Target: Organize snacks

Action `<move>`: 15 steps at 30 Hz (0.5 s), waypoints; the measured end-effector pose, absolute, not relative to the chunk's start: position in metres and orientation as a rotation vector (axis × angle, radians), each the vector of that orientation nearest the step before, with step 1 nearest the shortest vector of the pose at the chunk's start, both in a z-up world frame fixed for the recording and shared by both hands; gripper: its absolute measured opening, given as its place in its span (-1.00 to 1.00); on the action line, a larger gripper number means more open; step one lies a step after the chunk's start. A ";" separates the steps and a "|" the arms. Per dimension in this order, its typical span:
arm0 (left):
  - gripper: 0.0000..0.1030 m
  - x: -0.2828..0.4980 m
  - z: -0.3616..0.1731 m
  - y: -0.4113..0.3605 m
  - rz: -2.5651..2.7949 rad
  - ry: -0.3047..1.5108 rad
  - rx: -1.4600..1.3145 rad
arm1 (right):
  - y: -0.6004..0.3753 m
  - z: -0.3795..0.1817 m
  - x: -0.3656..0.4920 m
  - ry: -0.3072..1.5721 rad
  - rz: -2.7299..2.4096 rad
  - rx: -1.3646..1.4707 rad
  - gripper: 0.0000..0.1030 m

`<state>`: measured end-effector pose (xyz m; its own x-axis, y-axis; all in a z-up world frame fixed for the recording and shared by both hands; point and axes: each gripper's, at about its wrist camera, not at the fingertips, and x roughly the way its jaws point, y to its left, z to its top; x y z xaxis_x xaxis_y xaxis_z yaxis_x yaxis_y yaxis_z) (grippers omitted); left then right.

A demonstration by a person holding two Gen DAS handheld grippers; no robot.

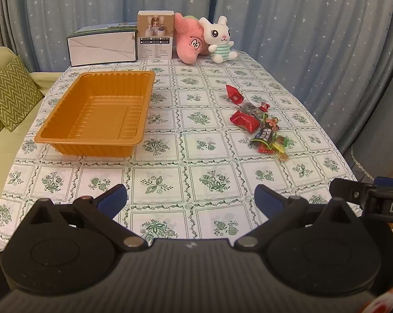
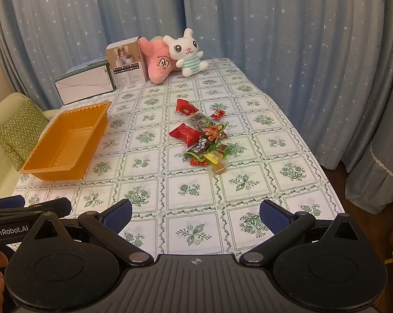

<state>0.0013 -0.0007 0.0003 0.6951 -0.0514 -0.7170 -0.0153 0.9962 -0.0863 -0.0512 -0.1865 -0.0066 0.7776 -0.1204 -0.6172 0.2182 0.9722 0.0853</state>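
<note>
orange tray empty, snacks loose on the cloth, both grippers wide

orange plastic tray (image 1: pixel 97 114) sits on the left part of the table (image 1: pixel 196 187), on a white cloth with green flower squares, nothing inside it. well apart to its right lies a loose heap of snacks (image 2: pixel 204 135): red packets, a dark wrapper with green edges, small yellow and amber sweets nearest the camera. at the far edge stand a white box (image 1: pixel 102 49), a taller printed box (image 1: pixel 156 36), a pink plush (image 1: pixel 190 41) and a white rabbit plush (image 1: pixel 221 40), before blue starred curtains.

left gripper (image 1: pixel 191 198) hangs over the near table edge, fingers spread wide, nothing between them. right gripper (image 2: pixel 196 216) likewise stands wide and empty, short of the snacks.
</note>
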 end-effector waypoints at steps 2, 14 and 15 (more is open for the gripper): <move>1.00 0.001 0.000 -0.001 -0.021 0.802 -0.090 | -0.187 -0.007 -0.051 0.655 -0.185 0.157 1.00; 1.00 0.000 -0.001 -0.002 -0.023 0.802 -0.091 | -0.186 -0.005 -0.053 0.644 -0.189 0.149 1.00; 1.00 0.000 -0.001 -0.002 -0.025 0.802 -0.093 | -0.187 -0.005 -0.053 0.646 -0.189 0.148 1.00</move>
